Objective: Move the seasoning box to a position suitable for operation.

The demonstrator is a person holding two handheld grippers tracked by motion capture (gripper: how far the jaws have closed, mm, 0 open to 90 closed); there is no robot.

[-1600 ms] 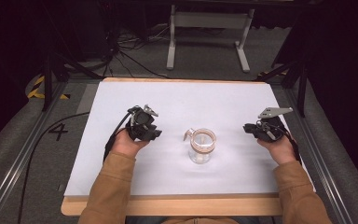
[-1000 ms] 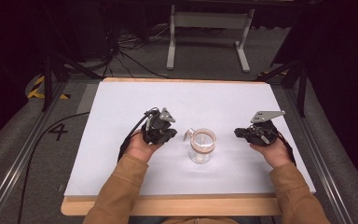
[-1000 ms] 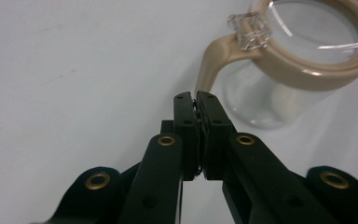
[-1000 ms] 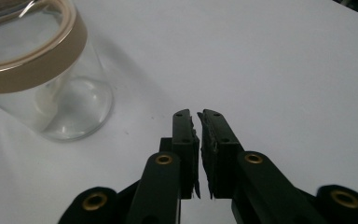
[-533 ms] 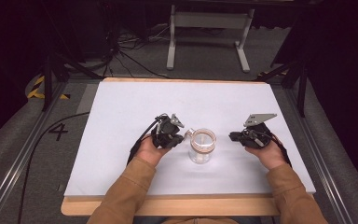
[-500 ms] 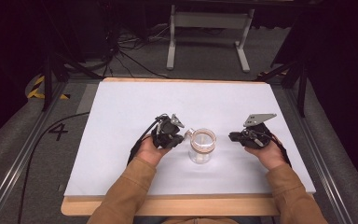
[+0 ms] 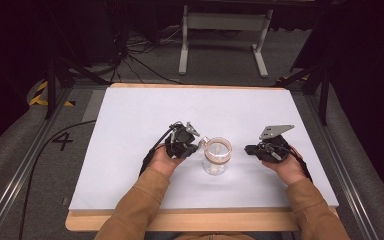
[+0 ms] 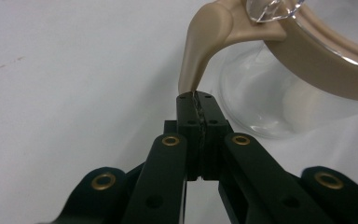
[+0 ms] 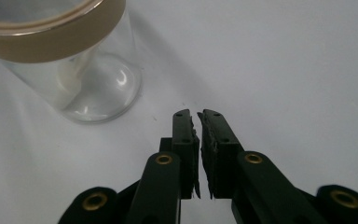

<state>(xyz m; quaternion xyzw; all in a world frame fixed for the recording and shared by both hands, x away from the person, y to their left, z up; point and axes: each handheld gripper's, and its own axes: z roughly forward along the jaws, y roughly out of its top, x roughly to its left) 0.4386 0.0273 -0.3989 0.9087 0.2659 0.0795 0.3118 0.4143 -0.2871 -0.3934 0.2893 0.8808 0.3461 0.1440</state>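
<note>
2 grippers flank a clear glass jar (image 7: 216, 159) at the near middle of the table (image 7: 130, 115). Left gripper (image 8: 198, 100) has just been closing — its jaws now pinch the tip of the jar's tan handle (image 8: 200, 51). Right gripper (image 9: 199, 116), jaws nearly together and empty, waits just beside the jar. Next, likely a careful lift or tilt by the handle.

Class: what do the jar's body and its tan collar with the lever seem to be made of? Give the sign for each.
Jar: clear glass or clear plastic, glossy; the table shows through it and bright highlights sit on its base.
Collar: likely matte moulded plastic, opaque tan with soft rounded edges and dull sheen.
</note>
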